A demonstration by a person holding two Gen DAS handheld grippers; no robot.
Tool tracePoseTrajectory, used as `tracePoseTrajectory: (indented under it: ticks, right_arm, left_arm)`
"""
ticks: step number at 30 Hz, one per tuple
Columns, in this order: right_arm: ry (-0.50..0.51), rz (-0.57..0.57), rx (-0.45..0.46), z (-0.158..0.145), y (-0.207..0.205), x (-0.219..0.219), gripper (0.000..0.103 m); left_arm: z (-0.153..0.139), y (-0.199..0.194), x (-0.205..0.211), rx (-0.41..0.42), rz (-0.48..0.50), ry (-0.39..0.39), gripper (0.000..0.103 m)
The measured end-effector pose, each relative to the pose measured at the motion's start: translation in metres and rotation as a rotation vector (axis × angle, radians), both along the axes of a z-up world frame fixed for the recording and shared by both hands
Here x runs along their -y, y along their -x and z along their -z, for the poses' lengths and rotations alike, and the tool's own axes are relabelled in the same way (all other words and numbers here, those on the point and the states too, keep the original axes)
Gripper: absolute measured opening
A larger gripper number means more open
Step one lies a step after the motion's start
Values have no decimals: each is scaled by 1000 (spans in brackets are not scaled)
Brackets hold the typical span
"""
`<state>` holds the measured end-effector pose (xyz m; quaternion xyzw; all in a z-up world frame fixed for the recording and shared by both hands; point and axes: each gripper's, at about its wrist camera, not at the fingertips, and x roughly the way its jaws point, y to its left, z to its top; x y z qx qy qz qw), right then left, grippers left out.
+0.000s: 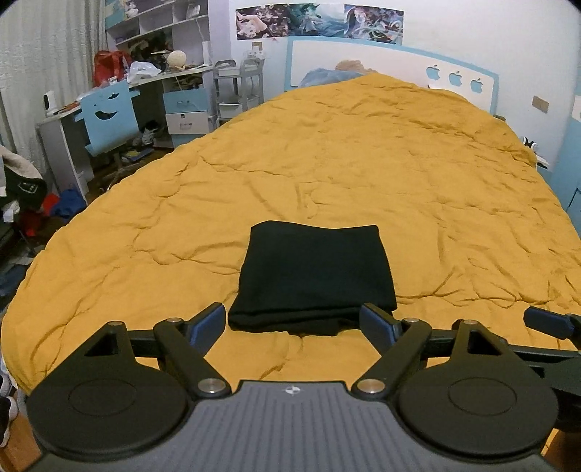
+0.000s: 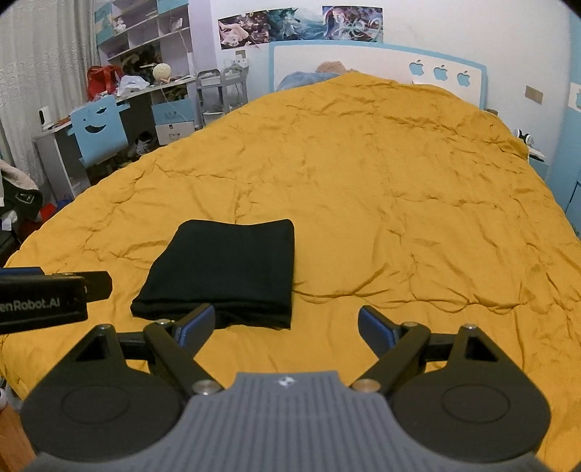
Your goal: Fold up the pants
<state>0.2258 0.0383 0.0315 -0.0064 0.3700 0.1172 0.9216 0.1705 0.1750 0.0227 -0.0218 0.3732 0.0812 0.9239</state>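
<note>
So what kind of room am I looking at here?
Most likely a child's or teen's bedroom: a large bed under a mustard quilt holds the folded black pants, with a cluttered desk and anime posters on the wall.

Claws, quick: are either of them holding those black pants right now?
Left claw: open, holding nothing; the folded black pants lie free on the bed.
Right claw: open, empty.

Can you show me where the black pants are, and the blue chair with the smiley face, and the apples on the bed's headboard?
black pants [image 1: 312, 276]: left wrist view, middle of the folded top layer.
blue chair [image 1: 107, 119]: left wrist view, on its backrest below the cut-out smile.
apples [image 2: 440, 72]: right wrist view, the middle apple of three.
</note>
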Motion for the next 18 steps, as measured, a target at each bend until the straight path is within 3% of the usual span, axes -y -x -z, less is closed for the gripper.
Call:
tracePoseTrajectory:
  ticks: [18]
  right_arm:
    - [-7,9,-15,-2,2,5,82]
  left_arm:
    - [1,4,10,-5,12,8,98]
